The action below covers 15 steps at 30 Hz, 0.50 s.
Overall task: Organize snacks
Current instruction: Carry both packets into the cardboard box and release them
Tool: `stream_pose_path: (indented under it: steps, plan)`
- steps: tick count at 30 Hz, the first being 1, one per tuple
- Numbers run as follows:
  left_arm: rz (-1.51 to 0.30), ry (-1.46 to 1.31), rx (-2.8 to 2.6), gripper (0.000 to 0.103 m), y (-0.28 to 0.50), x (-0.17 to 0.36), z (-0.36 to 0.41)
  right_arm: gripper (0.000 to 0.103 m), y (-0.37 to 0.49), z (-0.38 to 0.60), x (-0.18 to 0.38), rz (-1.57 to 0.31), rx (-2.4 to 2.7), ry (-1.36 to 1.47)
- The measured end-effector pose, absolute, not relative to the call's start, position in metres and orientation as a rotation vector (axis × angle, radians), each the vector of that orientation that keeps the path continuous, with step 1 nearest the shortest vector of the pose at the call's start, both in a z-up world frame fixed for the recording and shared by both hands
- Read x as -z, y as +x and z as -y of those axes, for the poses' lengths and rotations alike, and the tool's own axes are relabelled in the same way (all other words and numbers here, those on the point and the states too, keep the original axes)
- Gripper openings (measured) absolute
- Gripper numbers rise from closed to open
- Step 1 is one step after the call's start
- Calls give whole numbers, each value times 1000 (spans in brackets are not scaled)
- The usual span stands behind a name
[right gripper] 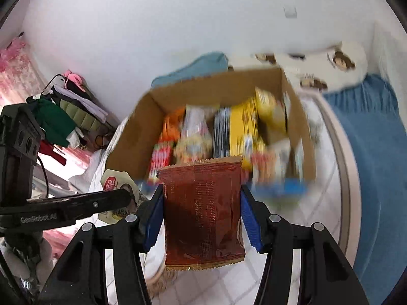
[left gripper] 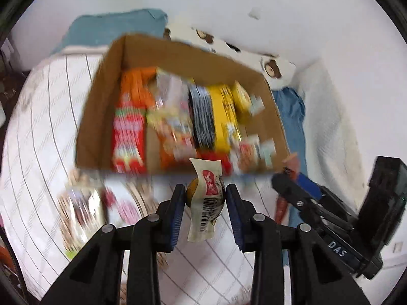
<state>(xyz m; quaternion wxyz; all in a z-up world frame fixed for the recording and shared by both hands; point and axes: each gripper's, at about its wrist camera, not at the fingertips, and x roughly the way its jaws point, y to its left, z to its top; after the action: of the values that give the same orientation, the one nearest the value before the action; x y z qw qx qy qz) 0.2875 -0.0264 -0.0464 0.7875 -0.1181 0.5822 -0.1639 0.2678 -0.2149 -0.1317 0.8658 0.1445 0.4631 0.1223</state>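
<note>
bed (left gripper: 38,127) | box (left gripper: 178,50) snacks blurred | left tongs (left gripper: 205,195) grip pouch (left gripper: 207,198)

Motion blur smears the packets inside the open brown cardboard box (left gripper: 132,50), so none of their print can be read. Loose wrappers on the white lined bedcover (left gripper: 38,127) at lower left are too streaked to identify. The small cream-wrapped round snack (left gripper: 206,198) hides the box's near wall; the flat dark-red foil packet (right gripper: 203,211) covers it in the right wrist view.
</note>
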Motion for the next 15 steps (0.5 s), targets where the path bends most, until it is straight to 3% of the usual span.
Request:
stream_pose_path:
  steps: [8, 15]
  plan:
    - [-1362, -203, 232, 30, 392, 94, 11, 58, 377, 203, 138, -1029, -210, 207]
    - [-1479, -140, 205, 31, 418, 143, 17, 59, 435, 204, 180, -1156, -173, 210]
